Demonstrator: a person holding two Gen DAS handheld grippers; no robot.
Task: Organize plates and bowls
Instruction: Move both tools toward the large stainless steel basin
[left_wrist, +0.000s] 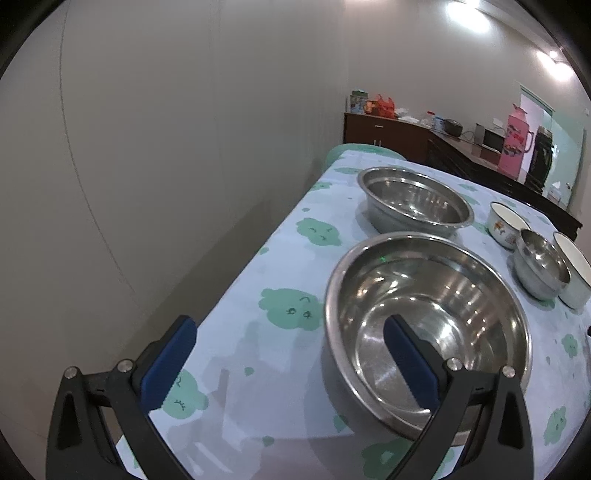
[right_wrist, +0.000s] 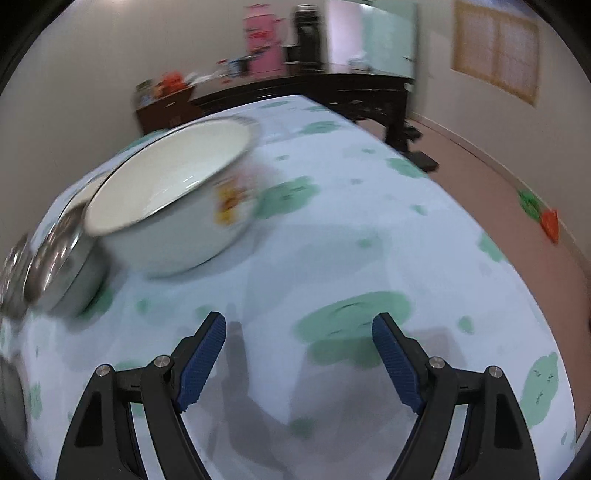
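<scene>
A large steel bowl (left_wrist: 428, 332) stands on the cloth-covered table (left_wrist: 258, 295) in the left wrist view. My left gripper (left_wrist: 290, 328) is open, one finger over that bowl's inside and the other beyond its left rim. Behind it sit a second large steel bowl (left_wrist: 415, 201), a small white enamel bowl (left_wrist: 506, 223), a small steel bowl (left_wrist: 541, 267) and a bigger white bowl (left_wrist: 574, 273). In the blurred right wrist view my right gripper (right_wrist: 299, 326) is open above bare cloth. The big white bowl (right_wrist: 173, 199) lies ahead to its left, beside a steel bowl (right_wrist: 62, 258).
The table's left edge (left_wrist: 236, 280) drops off toward a plain wall. A dark sideboard (left_wrist: 461, 155) behind the table carries a pink flask (left_wrist: 515, 144) and other kitchen items. Bare floor (right_wrist: 498, 173) lies to the table's right.
</scene>
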